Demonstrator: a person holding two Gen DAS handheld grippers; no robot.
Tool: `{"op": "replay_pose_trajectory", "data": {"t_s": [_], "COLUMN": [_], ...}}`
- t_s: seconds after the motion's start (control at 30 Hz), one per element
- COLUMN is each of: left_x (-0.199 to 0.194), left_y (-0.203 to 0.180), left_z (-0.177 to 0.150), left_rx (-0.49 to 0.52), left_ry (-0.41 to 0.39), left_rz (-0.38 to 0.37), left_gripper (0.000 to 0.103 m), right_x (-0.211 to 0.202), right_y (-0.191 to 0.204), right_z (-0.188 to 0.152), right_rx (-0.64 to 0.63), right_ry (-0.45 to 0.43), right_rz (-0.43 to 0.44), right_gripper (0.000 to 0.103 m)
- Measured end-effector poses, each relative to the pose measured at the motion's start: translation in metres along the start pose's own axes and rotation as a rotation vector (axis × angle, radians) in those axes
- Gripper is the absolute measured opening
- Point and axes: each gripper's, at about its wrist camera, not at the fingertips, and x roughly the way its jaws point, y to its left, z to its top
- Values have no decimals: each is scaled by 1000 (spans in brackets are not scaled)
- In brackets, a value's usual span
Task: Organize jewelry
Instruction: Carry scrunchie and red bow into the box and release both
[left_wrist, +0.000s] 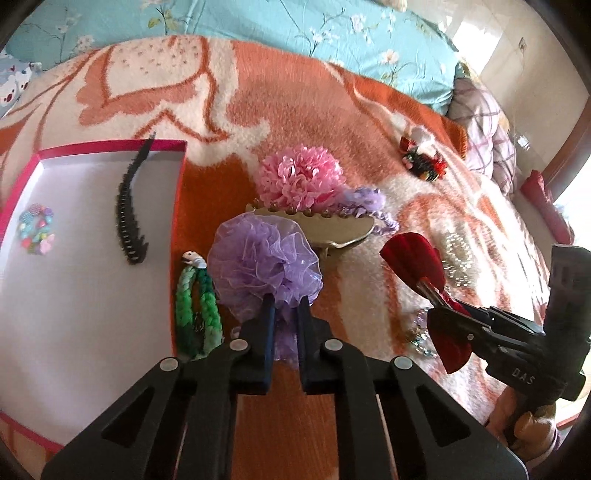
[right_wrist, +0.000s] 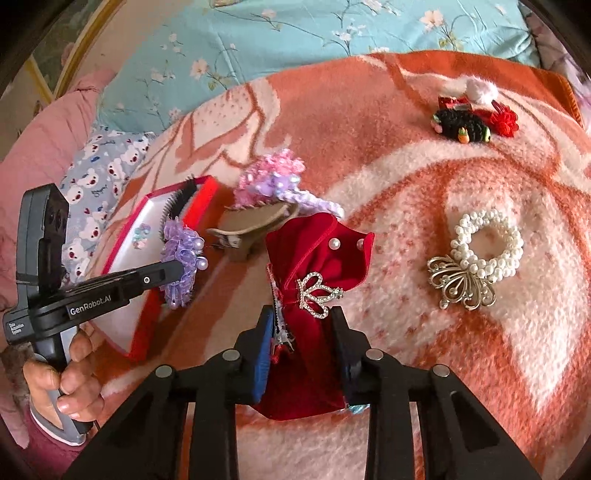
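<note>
Comb (left_wrist: 130, 206) and beads (left_wrist: 36, 229) in box (left_wrist: 110, 146), left of scrunchie (left_wrist: 264, 258).

— Any writing to read?
— "GenRobot.AI" in white along the left gripper (right_wrist: 173, 275), seen from the right wrist view. A small white label sits lower on its body, possibly "Data Acquisition System", too tiny to be sure.
— And the right gripper (left_wrist: 437, 301)?
— "DAS" on its black body.

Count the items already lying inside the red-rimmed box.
2. A black comb clip leans across the far rim of the red-rimmed box, and a multicolored beaded piece lies near its left wall. The near corner is out of view, so more could be hidden.
</note>
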Motion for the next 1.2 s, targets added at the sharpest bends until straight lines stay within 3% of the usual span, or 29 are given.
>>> {"op": "replay_pose_trajectory", "data": {"t_s": [0.6,1.2], "left_x": [-64,-81], "left_y": [59,128], "left_z": [-20,-25], "left_rx": [-125,-245], "left_ry": [-110,-142], "left_rz": [60,133], "left_gripper": [8,8], "right_x": [14,73], "right_y": [69,158], "right_z": [11,39], "right_rx": [-106,-211], "right_ry": [5,47], "right_rz": [108,247], "right_gripper": [29,29]}}
